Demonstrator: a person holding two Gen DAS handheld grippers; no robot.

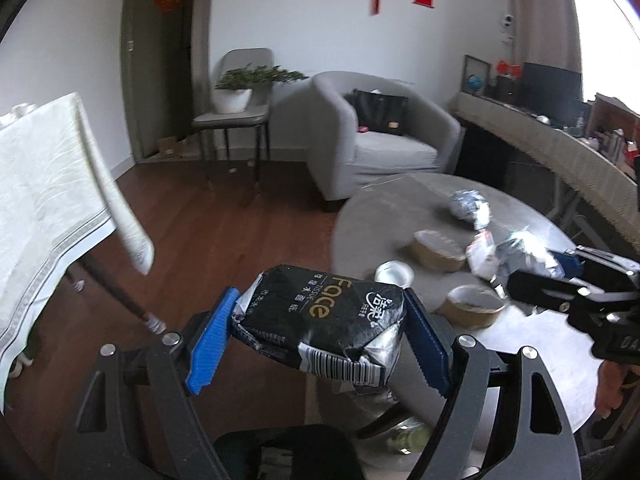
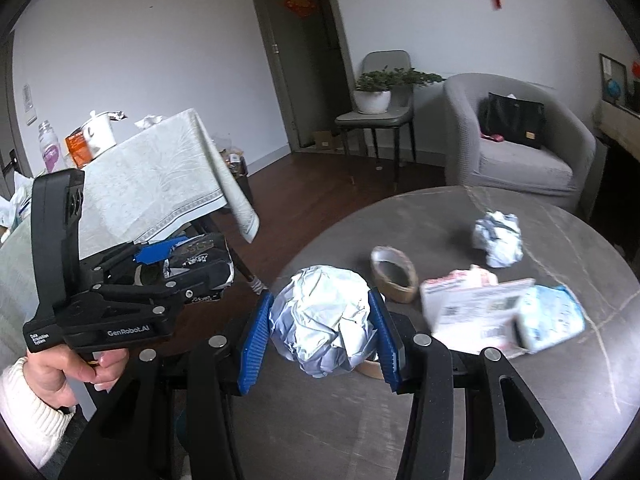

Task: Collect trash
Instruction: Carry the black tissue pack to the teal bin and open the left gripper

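Round and grey, the marble-look table [image 2: 500, 400] fills the foreground, and over its near edge the right gripper [image 2: 320, 332] clamps a crumpled white paper ball [image 2: 324, 320] between its blue pads, while the left gripper [image 1: 320, 336], out past the table's left edge above the wooden floor [image 1: 224, 232], squeezes a black tissue pack [image 1: 320, 320]. Farther on the tabletop lie a tape roll [image 2: 394, 274], a flattened printed wrapper [image 2: 480, 312] and a second paper wad [image 2: 498, 240]; beyond them stand a grey armchair [image 2: 520, 148] and a potted plant [image 2: 376, 88] on a chair.
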